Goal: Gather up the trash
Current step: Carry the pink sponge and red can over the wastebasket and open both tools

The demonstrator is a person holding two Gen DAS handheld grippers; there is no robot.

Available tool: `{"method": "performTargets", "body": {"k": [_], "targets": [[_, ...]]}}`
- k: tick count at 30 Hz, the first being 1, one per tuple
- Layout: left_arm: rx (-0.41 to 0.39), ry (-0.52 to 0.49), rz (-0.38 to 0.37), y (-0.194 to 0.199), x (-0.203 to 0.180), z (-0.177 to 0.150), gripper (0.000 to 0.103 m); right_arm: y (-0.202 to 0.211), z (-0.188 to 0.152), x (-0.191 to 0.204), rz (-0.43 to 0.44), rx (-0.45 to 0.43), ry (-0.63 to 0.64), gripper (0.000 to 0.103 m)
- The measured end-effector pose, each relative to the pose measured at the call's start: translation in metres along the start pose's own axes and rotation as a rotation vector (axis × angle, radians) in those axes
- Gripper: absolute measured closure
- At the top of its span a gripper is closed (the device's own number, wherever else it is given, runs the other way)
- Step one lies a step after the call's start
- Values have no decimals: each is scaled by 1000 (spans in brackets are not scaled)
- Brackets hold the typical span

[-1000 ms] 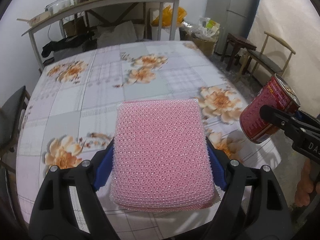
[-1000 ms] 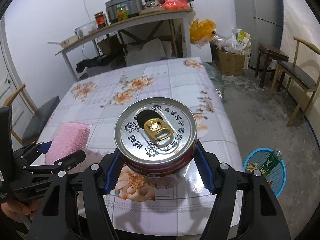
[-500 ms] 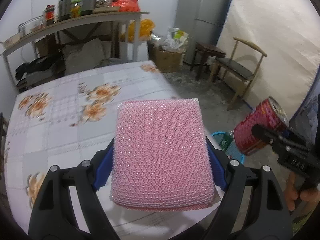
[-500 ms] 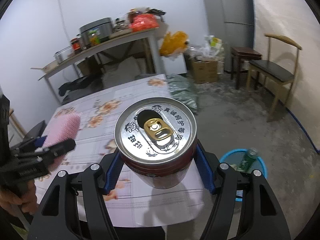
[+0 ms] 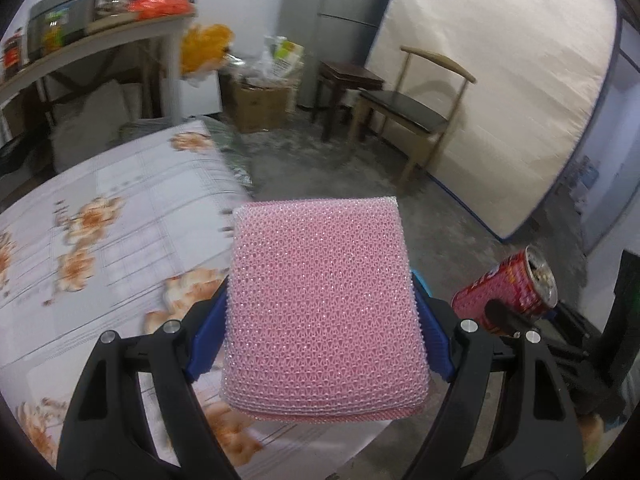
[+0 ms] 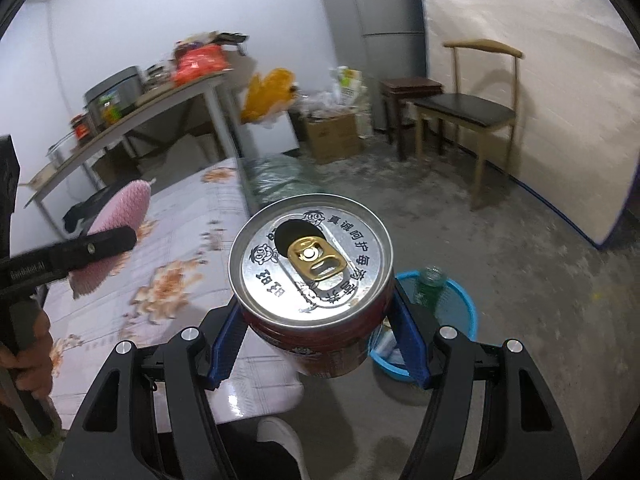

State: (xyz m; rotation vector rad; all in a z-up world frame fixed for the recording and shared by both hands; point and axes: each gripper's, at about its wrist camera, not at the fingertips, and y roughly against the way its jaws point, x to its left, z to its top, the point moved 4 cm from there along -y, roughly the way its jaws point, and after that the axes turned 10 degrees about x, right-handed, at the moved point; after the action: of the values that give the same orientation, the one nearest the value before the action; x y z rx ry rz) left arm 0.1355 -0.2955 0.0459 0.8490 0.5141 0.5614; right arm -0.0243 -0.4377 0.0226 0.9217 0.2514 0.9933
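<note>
My left gripper [image 5: 320,332] is shut on a pink mesh scouring pad [image 5: 324,304], held in the air over the right edge of the floral table [image 5: 120,208]. My right gripper [image 6: 316,340] is shut on an opened red drink can [image 6: 312,280] with a silver top, held beyond the table's edge. The can also shows in the left wrist view [image 5: 508,296], and the pad in the right wrist view [image 6: 116,220]. A blue trash basket [image 6: 460,312] stands on the floor just right of the can, with a green bottle [image 6: 430,284] in it.
A wooden chair [image 6: 476,116] and a dark stool [image 6: 408,92] stand by the right wall. A cardboard box [image 6: 332,136] and bags lie near a side table [image 6: 132,120] loaded with jars and a cooker. A grey fridge [image 6: 384,20] stands behind.
Both grippers have swung right, off the table toward the floor side. The blue basket has come closer in the right wrist view. Both still hold their objects.
</note>
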Motion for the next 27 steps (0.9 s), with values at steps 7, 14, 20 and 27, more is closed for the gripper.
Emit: {"method": "performTargets", "body": {"k": [7,14,20,27], "targets": [[83,-56,-73,-39,-41,17,26,-12,-14,-54,-54,21,-113,38],[213,-52,-188,-89,-67,31,26,-26,-25,-97,-115,54,-200,38],[349,-64,-211,-145,-95,36,26,-45,-39,-131,-123,82,-298,38],[474,-73,-180,-223,-128,38,23,-61,-56,-163,-118,122,-372,38]]}}
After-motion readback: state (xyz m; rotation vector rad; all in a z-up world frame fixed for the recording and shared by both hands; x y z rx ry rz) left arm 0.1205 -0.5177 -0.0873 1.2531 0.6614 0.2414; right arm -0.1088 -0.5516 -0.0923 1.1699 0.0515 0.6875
